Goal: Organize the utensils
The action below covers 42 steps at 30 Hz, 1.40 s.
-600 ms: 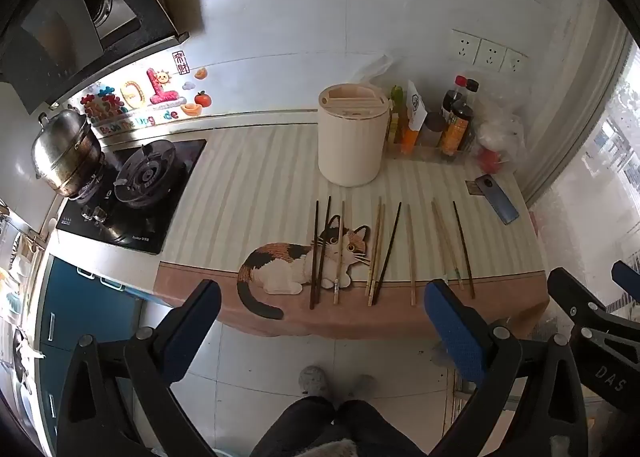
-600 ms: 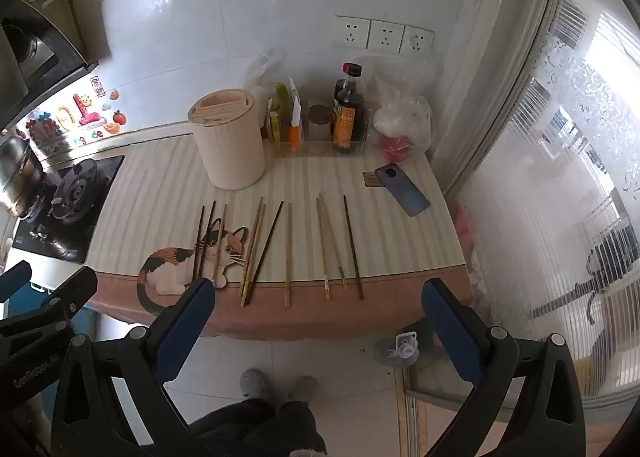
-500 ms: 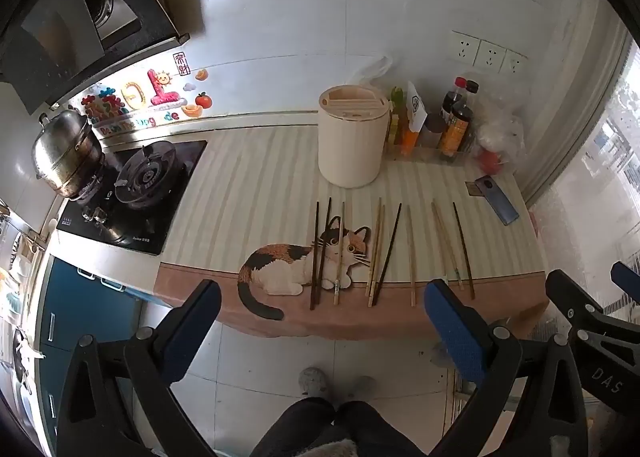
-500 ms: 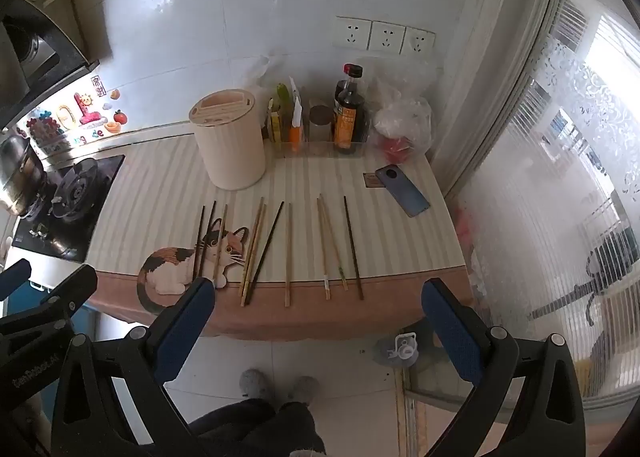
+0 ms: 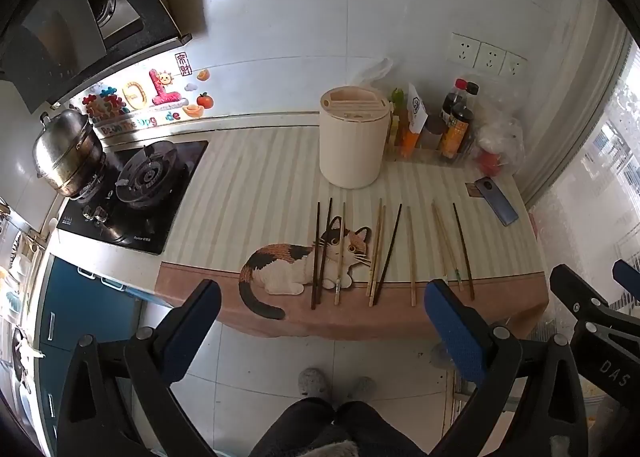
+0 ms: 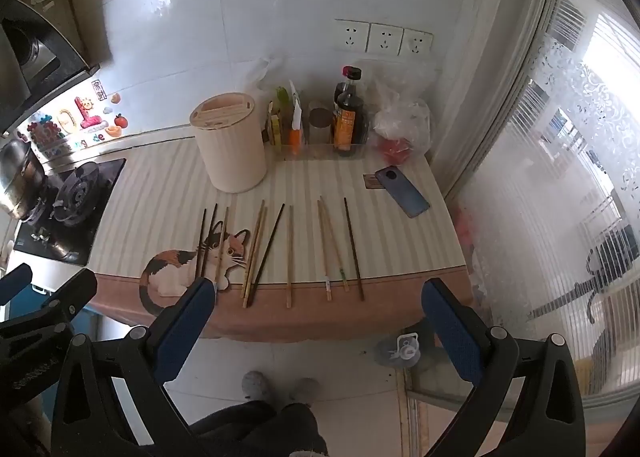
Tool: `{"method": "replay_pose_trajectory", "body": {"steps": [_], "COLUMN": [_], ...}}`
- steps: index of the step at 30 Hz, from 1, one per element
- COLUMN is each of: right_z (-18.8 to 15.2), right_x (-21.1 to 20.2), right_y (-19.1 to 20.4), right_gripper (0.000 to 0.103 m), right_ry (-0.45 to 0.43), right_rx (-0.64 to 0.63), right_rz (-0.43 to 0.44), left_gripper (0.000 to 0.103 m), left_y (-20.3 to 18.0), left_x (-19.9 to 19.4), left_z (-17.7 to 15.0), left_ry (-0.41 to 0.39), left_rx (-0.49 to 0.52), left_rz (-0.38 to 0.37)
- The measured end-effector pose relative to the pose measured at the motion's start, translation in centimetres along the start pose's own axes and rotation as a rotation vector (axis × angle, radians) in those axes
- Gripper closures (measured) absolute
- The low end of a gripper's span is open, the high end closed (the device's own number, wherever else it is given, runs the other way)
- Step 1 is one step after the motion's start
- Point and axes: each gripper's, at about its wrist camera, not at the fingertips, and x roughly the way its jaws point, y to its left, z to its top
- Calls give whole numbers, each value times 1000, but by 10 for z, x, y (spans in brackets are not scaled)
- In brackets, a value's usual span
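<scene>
Nothing moved, slim wooden chopsticks (image 5: 411, 253) on striped mat (image 5: 256, 193)

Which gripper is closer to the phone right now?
Right. The right gripper hangs off the counter's front edge, nearer the end where the phone lies; the left gripper hangs further toward the stove end.

Both views have drifted slightly, so the chopsticks (image 5: 412, 255) and the counter (image 5: 256, 177) sit a touch differently in frame.
</scene>
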Motion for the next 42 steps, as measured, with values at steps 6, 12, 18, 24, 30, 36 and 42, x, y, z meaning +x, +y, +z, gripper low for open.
{"method": "replay_pose_trajectory", "body": {"steps": [6, 12, 18, 24, 30, 36, 42], "right_z": [0, -1, 0, -1, -3, -3, -3], "right_x": [-1, -3, -6, -10, -10, -11, -13], "right_y": [5, 5, 6, 5, 5, 6, 5], "right_gripper": [0, 0, 0, 0, 0, 0, 0], "right_ry": [-7, -8, -16, -24, -25, -27, -29], "right_rx": [2, 1, -4, -8, -11, -12, -14], "right_rz": [-3, -3, -8, -9, -11, -11, -11], "left_gripper": [0, 0, 0, 0, 0, 0, 0], "left_y": [1, 0, -1, -2, -6, -7, -8], "left_x": [-4, -7, -8, -8, -12, -14, -16], "left_z": [0, 1, 1, 2, 3, 3, 6], "left_ry": [-1, -3, -5, -6, -5, -9, -10], "left_rx": [0, 1, 0, 0, 1, 0, -2], "left_rz": [-3, -4, -1, -2, 1, 0, -2]}}
